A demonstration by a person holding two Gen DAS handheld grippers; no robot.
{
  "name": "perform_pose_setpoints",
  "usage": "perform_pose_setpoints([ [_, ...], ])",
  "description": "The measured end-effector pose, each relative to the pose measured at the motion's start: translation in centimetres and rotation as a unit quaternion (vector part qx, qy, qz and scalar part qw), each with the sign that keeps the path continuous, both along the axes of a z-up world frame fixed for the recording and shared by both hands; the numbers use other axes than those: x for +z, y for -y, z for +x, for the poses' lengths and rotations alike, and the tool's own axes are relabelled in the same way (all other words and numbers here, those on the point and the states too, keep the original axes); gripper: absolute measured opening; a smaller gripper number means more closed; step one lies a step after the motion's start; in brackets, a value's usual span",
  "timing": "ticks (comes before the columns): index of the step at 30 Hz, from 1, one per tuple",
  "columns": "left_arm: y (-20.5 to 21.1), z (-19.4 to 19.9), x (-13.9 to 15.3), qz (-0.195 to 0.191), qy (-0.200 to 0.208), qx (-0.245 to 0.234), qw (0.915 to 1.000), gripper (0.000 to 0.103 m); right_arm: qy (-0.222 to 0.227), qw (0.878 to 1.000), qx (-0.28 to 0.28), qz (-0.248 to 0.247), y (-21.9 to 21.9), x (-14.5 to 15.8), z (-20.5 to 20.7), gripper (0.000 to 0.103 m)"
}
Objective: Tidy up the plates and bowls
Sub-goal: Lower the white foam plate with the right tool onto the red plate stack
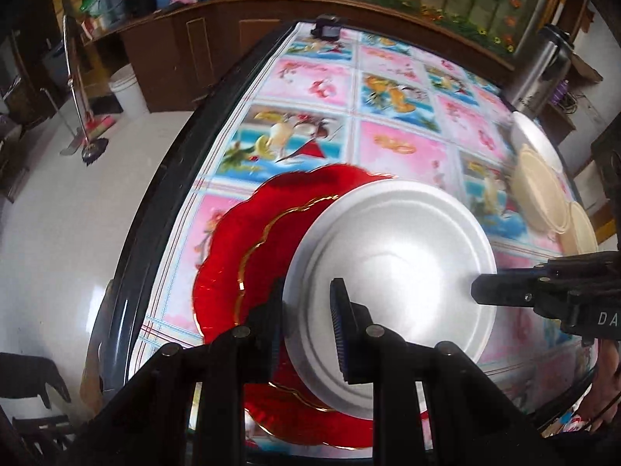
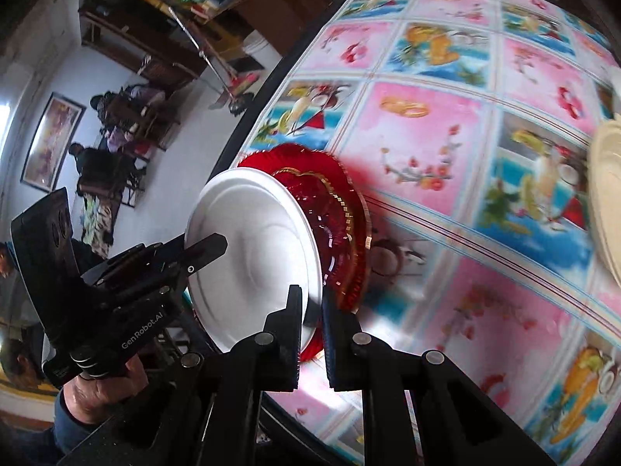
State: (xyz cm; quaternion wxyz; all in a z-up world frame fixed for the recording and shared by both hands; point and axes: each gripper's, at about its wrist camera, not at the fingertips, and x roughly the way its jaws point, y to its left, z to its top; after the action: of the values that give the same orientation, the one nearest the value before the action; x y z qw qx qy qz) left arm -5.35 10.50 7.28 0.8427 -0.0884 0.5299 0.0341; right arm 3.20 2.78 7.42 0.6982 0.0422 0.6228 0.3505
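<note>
White plate (image 1: pixel 392 272) pinched at opposite rims by both grippers, above red scalloped plate (image 1: pixel 240 240).

Left gripper (image 1: pixel 306 330) jaws clamped on near rim of white plate; right gripper (image 2: pixel 312 334) jaws likewise closed on its edge from the other side. Beneath, red plate with gold trim lying near the edge of table (image 1: pixel 403 136) with pictured cloth. Farther right, cream bowls (image 1: pixel 543 190) stacked and overlapping, blurred. Beyond, steel flask (image 1: pixel 539 70) at table's far side, wooden cabinet (image 1: pixel 186 50) behind.
</note>
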Motion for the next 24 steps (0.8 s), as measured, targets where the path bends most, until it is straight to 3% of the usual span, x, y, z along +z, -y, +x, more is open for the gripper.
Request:
perform_pose_setpoints([
  [15,-1.7,1.1,-2.4,-0.006,-0.022,-0.004,0.9997,0.021,-0.016,0.999,0.003,-0.033,-2.8,-2.7,0.5,0.013],
  [24,-1.9,1.6,-2.4,-0.011,-0.019,0.000,0.9997,0.033,-0.014,0.999,0.003,-0.035,-2.7,-2.7,0.7,0.013],
])
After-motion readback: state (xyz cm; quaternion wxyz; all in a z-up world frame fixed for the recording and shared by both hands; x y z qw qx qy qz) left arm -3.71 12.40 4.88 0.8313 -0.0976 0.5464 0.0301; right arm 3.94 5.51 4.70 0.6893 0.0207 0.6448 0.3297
